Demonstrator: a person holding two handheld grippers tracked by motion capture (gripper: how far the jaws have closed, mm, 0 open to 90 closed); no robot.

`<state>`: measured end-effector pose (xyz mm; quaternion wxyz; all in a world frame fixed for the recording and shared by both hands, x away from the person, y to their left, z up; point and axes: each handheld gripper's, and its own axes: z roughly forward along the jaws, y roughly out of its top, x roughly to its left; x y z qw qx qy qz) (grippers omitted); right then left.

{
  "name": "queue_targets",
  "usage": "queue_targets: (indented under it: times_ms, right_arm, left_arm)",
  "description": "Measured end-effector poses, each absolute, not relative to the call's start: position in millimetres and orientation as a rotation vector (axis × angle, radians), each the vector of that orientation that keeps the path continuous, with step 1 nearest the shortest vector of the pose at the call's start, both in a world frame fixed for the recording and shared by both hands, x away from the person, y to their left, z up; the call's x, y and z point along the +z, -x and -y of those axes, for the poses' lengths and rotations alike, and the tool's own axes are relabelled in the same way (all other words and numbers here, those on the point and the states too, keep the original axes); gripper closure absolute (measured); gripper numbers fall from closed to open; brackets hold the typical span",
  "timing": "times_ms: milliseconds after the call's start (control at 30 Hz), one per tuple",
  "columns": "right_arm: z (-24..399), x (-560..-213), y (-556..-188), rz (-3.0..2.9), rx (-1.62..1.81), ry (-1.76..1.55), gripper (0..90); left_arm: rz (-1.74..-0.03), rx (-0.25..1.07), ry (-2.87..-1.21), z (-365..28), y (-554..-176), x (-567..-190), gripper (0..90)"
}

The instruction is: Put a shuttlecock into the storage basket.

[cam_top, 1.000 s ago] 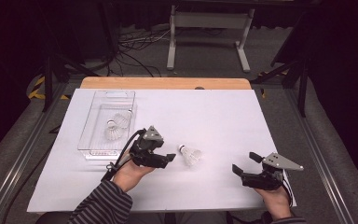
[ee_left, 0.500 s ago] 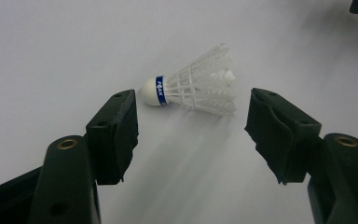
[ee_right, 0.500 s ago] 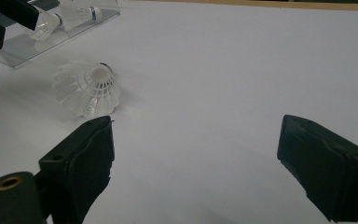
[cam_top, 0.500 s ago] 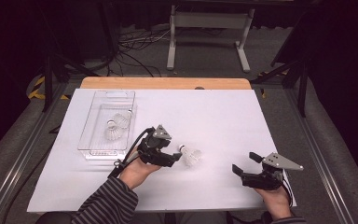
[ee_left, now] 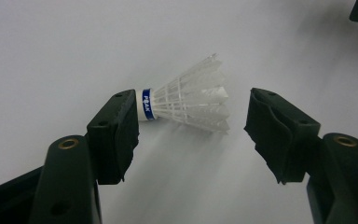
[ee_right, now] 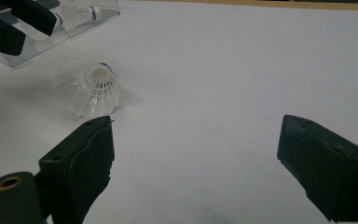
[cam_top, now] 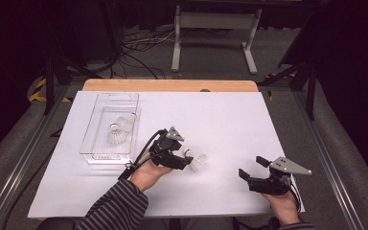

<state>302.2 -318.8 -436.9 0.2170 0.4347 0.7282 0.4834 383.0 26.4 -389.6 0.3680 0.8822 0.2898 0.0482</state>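
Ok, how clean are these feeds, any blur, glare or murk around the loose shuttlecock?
High view: surroundings dark, white table sheet evenly lit, white feathered shuttlecock small and soft. Left gripper view: shuttlecock sharp enough to show its blue band, faint shadow beneath, near fingers slightly soft. Right gripper view: shuttlecock hazy, clear plastic tray glinting.

Overhead light falls bright on the white table sheet [cam_top: 230, 124]; the surroundings are dark. Shadows are soft, and both gripper views are slightly blurred and grainy.
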Motion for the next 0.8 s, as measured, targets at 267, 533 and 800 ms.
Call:
queue_targets:
  times_ms: [267,533,800]
  right_arm:
    - [319,-437,-302,-2.018,1.338,-1.206,11.6]
    - [319,-437,-303,-2.019,1.338,-1.205,11.6]
    - [319,-437,-302,-2.018,1.339,-1.206,11.5]
  left_arm:
    - [-0.735,0.108,-2.284,-16,-386,-391,36.6]
    - [-0.745,0.081,-2.303,-9,-390,-397,38.1]
    - [-0.74,0.097,-2.327,-2,-391,-402,42.0]
